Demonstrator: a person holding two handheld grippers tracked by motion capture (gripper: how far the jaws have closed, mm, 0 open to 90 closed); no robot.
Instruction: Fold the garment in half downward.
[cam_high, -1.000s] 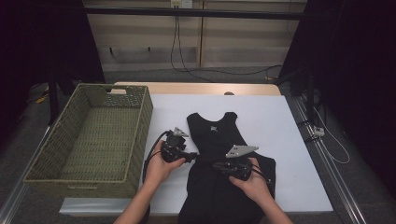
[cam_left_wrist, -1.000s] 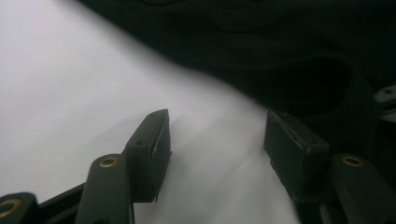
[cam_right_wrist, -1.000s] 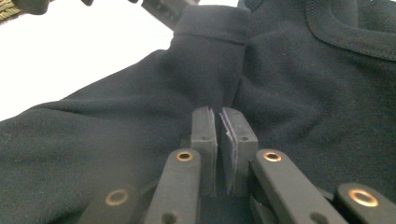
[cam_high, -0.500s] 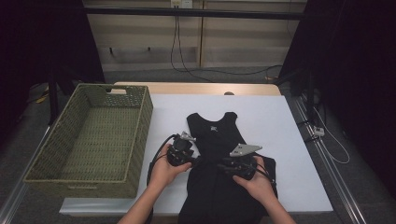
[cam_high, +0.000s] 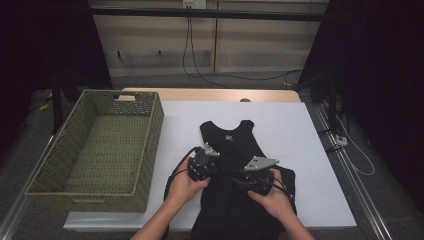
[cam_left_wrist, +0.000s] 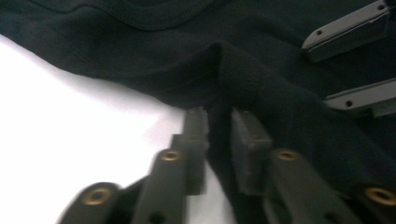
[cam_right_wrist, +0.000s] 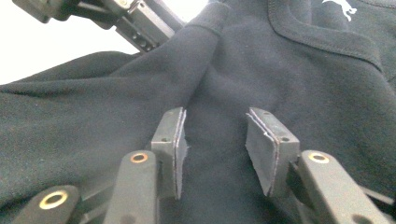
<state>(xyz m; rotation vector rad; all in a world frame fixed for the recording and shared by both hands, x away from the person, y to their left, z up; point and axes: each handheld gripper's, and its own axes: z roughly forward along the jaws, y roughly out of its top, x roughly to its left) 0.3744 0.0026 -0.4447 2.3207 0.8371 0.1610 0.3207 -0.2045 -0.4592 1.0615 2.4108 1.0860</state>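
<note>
Folding in progress: a soft, limp black garment lies flat on the white table beside a wicker basket. Left tool has just been closing, pinching a raised fold; right tool, just opening, straddles cloth ungripped. Hems offer the surest hold.

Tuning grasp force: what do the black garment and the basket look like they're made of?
Black sleeveless top: looks like soft matte knit, probably cotton jersey or fleece; it bunches into a ridge, with stitched binding at the neckline. Basket: stiff olive-green woven strands, wicker or paper rope; open weave shows, fibre unclear.
</note>
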